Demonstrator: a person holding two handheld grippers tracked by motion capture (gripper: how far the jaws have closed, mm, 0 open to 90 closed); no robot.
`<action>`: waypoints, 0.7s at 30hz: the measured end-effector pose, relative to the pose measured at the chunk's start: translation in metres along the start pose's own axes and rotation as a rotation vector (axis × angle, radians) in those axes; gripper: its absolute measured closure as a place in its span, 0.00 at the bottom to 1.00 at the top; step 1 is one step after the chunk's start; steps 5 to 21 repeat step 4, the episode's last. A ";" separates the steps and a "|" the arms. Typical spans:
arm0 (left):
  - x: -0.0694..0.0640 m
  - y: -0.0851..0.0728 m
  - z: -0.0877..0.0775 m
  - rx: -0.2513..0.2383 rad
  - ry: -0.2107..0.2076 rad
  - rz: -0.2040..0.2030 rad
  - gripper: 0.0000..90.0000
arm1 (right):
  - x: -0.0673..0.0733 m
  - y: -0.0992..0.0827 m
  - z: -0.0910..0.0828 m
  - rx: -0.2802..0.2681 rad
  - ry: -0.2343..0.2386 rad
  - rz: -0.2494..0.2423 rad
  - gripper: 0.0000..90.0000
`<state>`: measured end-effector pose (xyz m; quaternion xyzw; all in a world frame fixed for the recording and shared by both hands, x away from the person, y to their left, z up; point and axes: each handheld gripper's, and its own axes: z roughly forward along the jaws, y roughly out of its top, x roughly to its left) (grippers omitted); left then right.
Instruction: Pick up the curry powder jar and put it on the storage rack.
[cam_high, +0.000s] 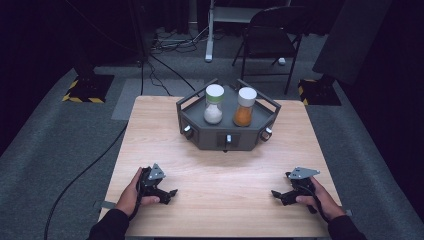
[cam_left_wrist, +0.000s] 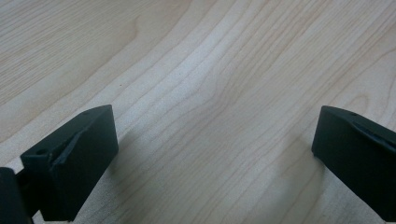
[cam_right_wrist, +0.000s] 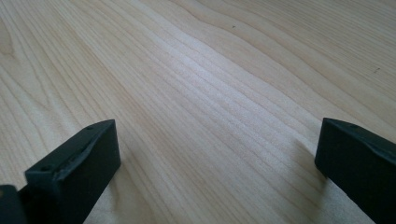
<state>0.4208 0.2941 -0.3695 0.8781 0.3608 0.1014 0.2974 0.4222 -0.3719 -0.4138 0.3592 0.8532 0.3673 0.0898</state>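
A dark grey hexagonal tray (cam_high: 200, 135) stands at the far middle of the wooden table (cam_high: 220, 170). In it stand two clear jars: one with white powder and a pale green-rimmed lid (cam_high: 213, 104), one with orange powder and a white lid (cam_high: 245, 107). My left gripper (cam_high: 170, 196) rests low on the near left of the table, held by a hand, open. My right gripper (cam_high: 276, 196) rests at the near right, also open. In each gripper view the two black jaws stand wide apart over bare wood, left gripper (cam_left_wrist: 215, 149), right gripper (cam_right_wrist: 217, 158).
Small knobs (cam_high: 228, 138) line the tray's front walls. Beyond the table a folding chair (cam_high: 270, 35), a white stand leg (cam_high: 210, 35), floor cables (cam_high: 170, 42) and hazard-striped bases (cam_high: 87, 90) sit on grey carpet. Bare wood lies between the grippers and the tray.
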 end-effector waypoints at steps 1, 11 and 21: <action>0.000 0.000 0.000 0.000 0.000 0.000 0.00 | 0.000 0.000 0.000 0.000 0.000 0.000 0.00; 0.000 0.000 0.000 0.000 0.000 0.001 0.00 | 0.000 0.000 0.000 0.000 0.000 0.000 0.00; 0.000 0.000 0.000 0.000 0.000 0.001 0.00 | 0.000 0.000 0.000 0.000 0.000 0.000 0.00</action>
